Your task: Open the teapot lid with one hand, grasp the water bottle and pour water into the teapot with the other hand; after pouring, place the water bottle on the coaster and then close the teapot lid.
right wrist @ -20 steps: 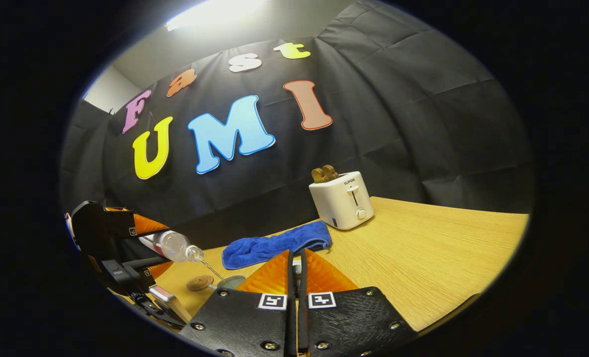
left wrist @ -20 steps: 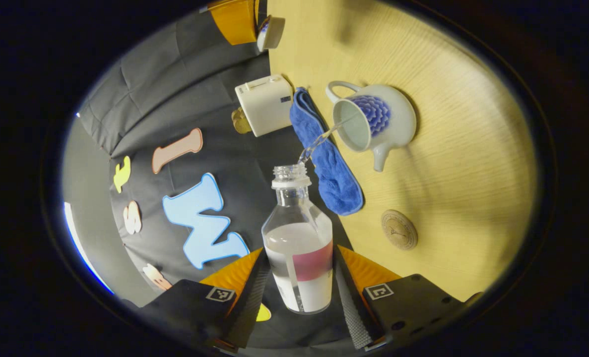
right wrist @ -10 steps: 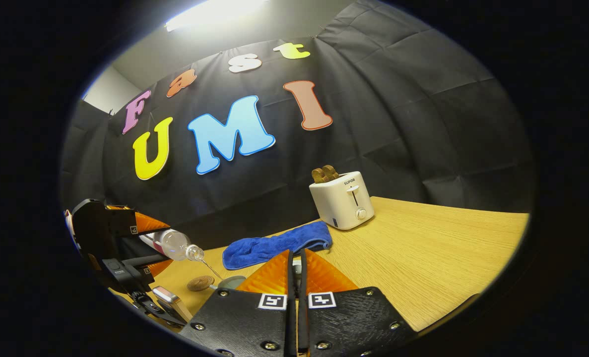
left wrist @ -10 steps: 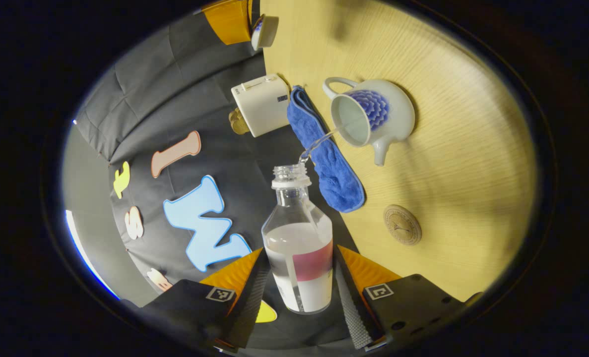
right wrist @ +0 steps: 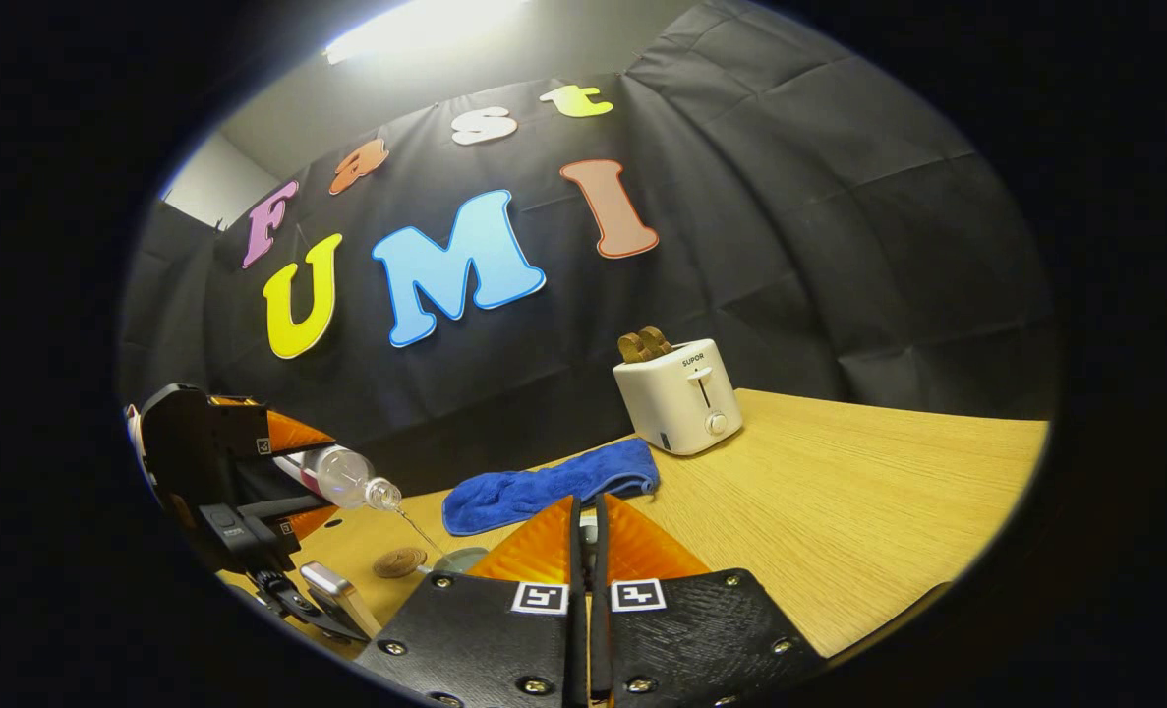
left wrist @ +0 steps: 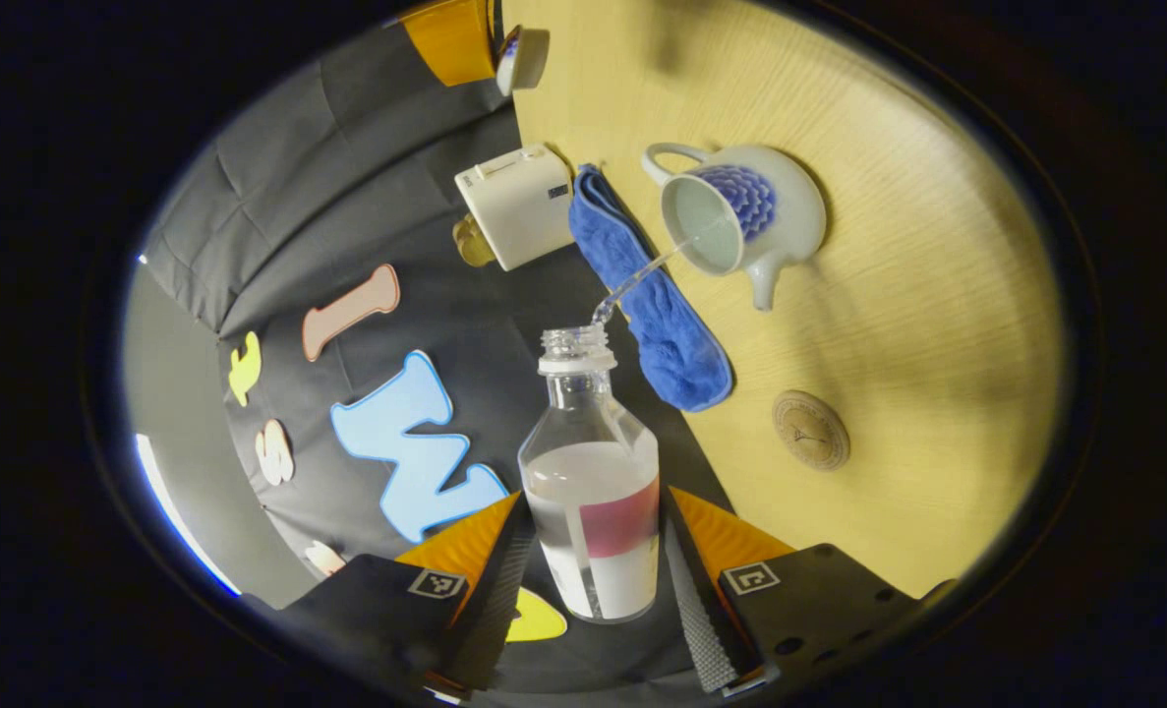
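Altogether, with the teapot (left wrist: pixel 740 218) as the landmark, the count runs: one teapot, one lid, one water bottle, one coaster, one blue cloth, one toaster and two grippers.

In the left gripper view, the left gripper (left wrist: pixel 588 565) clamps the water bottle (left wrist: pixel 593 492) between both fingers at its labelled lower half. The bottle is uncapped and part full, and a thin stream of water (left wrist: pixel 642 275) runs from its mouth into the teapot's open top. Just beside the teapot on its rim side lies the folded blue cloth (left wrist: pixel 652 300), and past the cloth stands the white toaster (left wrist: pixel 516 205) with toast (left wrist: pixel 475 241) poking out of its slots. The round wooden coaster (left wrist: pixel 811 430) lies bare on the spout side of the teapot, well apart from it. Far beyond the teapot's handle the lid (left wrist: pixel 522 57) is seen next to a finger of the right gripper.

In the right gripper view, the right gripper (right wrist: pixel 588 536) has its fingers drawn narrowly together; what sits between the tips I cannot tell. The teapot's rim peeks out left of those fingers, with the tilted bottle above it.

The worktop (right wrist: pixel 839 511) is pale wood with a fine grain. Behind it hangs the creased black cloth wall (right wrist: pixel 819 226), with a bright strip light (right wrist: pixel 416 25) above.
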Tool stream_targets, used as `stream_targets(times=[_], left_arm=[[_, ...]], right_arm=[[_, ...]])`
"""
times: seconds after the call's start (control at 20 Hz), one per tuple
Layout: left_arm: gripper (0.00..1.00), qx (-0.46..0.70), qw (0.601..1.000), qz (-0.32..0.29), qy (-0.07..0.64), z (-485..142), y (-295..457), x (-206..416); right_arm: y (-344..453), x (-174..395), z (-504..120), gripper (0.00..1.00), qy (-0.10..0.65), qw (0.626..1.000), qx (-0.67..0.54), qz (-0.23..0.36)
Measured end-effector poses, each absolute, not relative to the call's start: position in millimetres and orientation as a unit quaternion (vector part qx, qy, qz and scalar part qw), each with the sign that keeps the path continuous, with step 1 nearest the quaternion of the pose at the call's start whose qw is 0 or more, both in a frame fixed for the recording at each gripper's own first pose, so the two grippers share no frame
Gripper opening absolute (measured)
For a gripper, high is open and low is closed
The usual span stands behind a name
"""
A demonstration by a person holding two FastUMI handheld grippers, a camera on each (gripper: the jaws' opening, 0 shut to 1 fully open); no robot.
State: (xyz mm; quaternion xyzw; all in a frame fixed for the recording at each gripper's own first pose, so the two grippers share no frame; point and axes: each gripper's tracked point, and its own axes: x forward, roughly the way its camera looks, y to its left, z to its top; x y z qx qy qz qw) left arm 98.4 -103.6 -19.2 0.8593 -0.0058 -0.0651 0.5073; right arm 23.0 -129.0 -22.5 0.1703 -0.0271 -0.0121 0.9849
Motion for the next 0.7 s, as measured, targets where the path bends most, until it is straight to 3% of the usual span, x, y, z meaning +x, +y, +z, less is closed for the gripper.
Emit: stream_targets(times=[0.35,0.4,0.45,0.7], left_arm=[[0.87,0.871,0.488,-0.06,-0.012,-14.7,-105.7,99.1],[0.8,0.872,0.485,-0.06,-0.012,-14.6,-105.6,99.3],[0.87,0.874,0.483,-0.059,-0.011,-12.7,-104.6,100.1],[0.87,0.882,0.469,-0.055,-0.012,-9.1,-104.9,101.9]], right_arm=[[-130.4,21.9,-21.2,0.02,-0.029,0.984,0.173,-0.011],[-130.1,22.0,-21.8,0.02,-0.03,0.984,0.174,-0.011],[-129.6,22.3,-21.9,0.02,-0.029,0.984,0.175,-0.01],[-130.3,21.2,-21.6,0.02,-0.03,0.984,0.178,-0.009]])
